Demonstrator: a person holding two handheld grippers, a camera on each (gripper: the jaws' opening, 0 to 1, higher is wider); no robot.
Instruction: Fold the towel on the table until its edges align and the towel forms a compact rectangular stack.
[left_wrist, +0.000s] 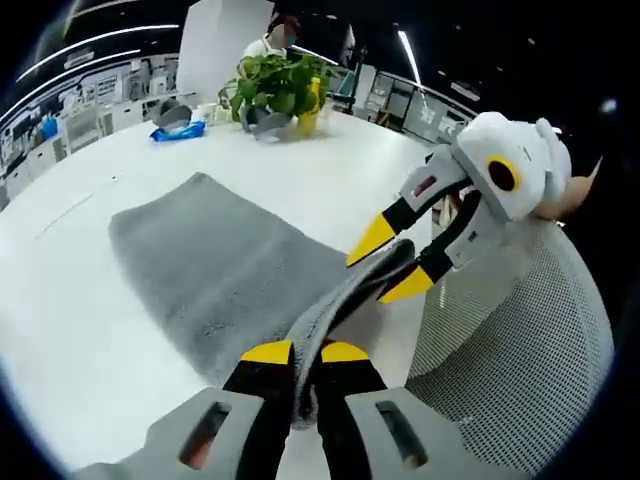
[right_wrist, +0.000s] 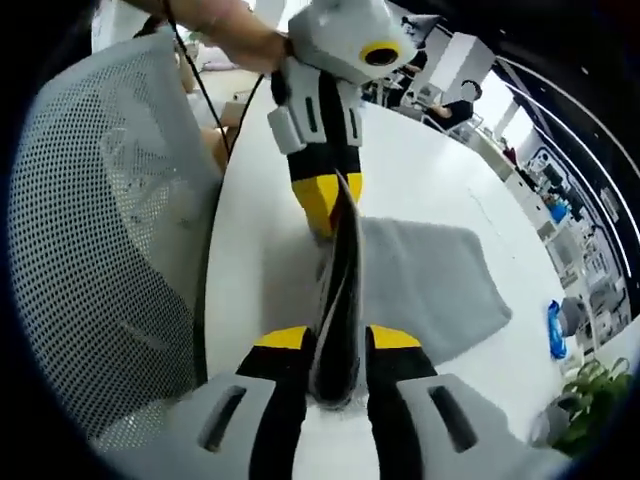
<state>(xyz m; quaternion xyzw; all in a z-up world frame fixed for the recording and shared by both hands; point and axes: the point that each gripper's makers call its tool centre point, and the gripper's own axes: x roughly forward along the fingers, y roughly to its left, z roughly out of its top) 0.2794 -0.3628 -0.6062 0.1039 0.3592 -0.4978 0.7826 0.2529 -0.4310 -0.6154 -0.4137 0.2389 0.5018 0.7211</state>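
A grey towel (left_wrist: 215, 265) lies spread on the white round table (left_wrist: 60, 300), with its near edge lifted into a taut ridge. My left gripper (left_wrist: 305, 352) is shut on one end of that raised edge. The right gripper (left_wrist: 392, 262) enters from the right and its yellow tips clamp the same edge further along. In the right gripper view my right gripper (right_wrist: 338, 338) is shut on the towel (right_wrist: 430, 275) edge, and the left gripper (right_wrist: 335, 205), held by a hand, pinches the other end ahead of it.
A grey mesh chair (left_wrist: 520, 340) stands close against the table edge beside the grippers, also the mesh chair (right_wrist: 100, 250). A potted plant (left_wrist: 280, 88) and a blue item (left_wrist: 178, 130) sit at the far side. A person sits beyond the plant.
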